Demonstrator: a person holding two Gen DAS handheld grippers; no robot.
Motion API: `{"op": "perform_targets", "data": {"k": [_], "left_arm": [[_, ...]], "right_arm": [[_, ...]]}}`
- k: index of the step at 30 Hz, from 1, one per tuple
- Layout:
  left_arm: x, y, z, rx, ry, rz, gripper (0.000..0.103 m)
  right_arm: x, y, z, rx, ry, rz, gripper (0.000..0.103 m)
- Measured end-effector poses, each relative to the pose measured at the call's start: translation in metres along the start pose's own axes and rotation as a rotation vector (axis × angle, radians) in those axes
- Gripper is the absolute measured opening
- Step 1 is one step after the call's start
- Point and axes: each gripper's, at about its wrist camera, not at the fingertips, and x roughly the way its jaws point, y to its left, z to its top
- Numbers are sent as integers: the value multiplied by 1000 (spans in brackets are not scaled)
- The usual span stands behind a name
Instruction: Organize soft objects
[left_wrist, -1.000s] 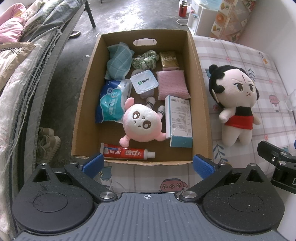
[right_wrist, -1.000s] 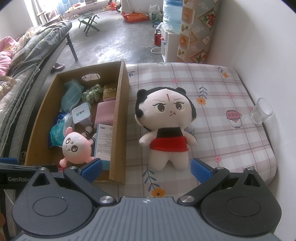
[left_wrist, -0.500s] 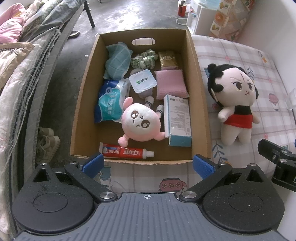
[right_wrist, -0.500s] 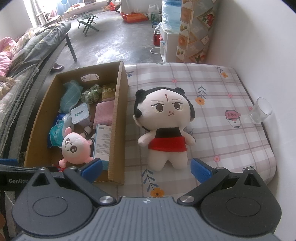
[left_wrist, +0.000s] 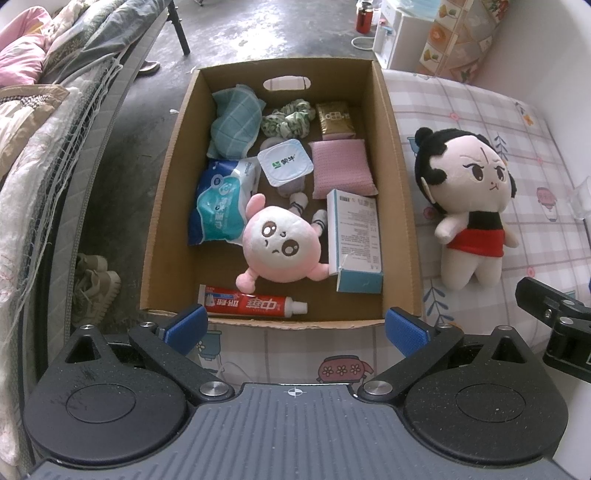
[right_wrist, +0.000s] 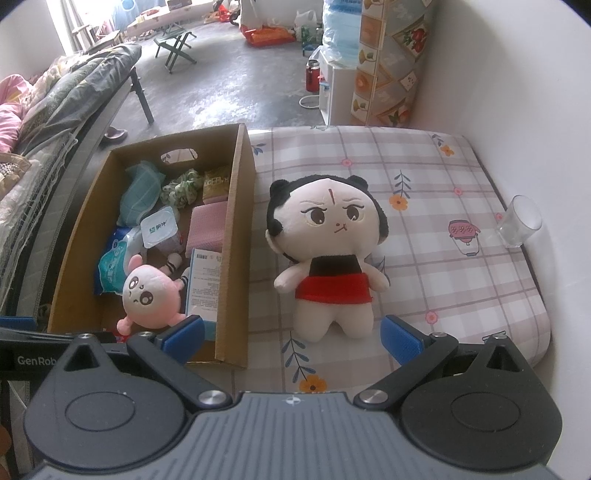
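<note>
A cardboard box (left_wrist: 402, 192) fills the centre of the left wrist view, its long axis running up the frame, resting on a checked mattress (right_wrist: 424, 184). Right of the box, a black-haired doll (right_wrist: 328, 254) lies face up on the mattress, head toward the top of the frame. Inside the box, lower centre, a pink plush (left_wrist: 282, 245) lies face up near a toothpaste tube (left_wrist: 251, 303). The left tool (left_wrist: 295, 326) and right tool (right_wrist: 291, 334) both gape wide, holding nothing.
</note>
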Motion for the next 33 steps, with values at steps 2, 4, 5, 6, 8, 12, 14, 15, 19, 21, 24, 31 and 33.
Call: {"op": "perform_targets", "data": {"k": [2, 4, 5, 6, 8, 12, 14, 15, 19, 21, 24, 31, 33], "left_arm": [[0, 0, 0, 1, 0, -1, 103], [0, -1, 0, 2, 1, 1, 103], [1, 0, 0, 2, 2, 1, 103], [1, -1, 0, 2, 2, 1, 103], [0, 0, 0, 1, 1, 1, 103], [0, 1, 0, 2, 1, 0, 103], [0, 2, 0, 2, 1, 0, 103], [1, 1, 0, 2, 1, 0, 103], [-1, 3, -1, 0, 2, 0, 103], [-1, 3, -1, 1, 2, 0, 103], [-1, 3, -1, 0, 1, 0, 103], [-1, 4, -2, 1, 3, 0, 103], [-1, 5, -2, -1, 4, 1, 103]], "right_arm": [[0, 0, 0, 0, 1, 0, 103], [0, 0, 0, 1, 1, -1, 103], [0, 0, 0, 1, 1, 0, 103], [0, 0, 0, 1, 2, 0, 103], [0, 1, 0, 0, 1, 1, 103], [1, -2, 0, 0, 0, 0, 103], [0, -1, 0, 1, 1, 0, 103], [0, 0, 0, 0, 0, 0, 103], [0, -1, 0, 0, 2, 0, 103], [0, -2, 0, 0, 2, 0, 103], [0, -1, -1, 1, 1, 0, 103], [1, -3, -3, 4, 8, -1, 103], [0, -1, -5, 5, 10, -2, 103]]}}
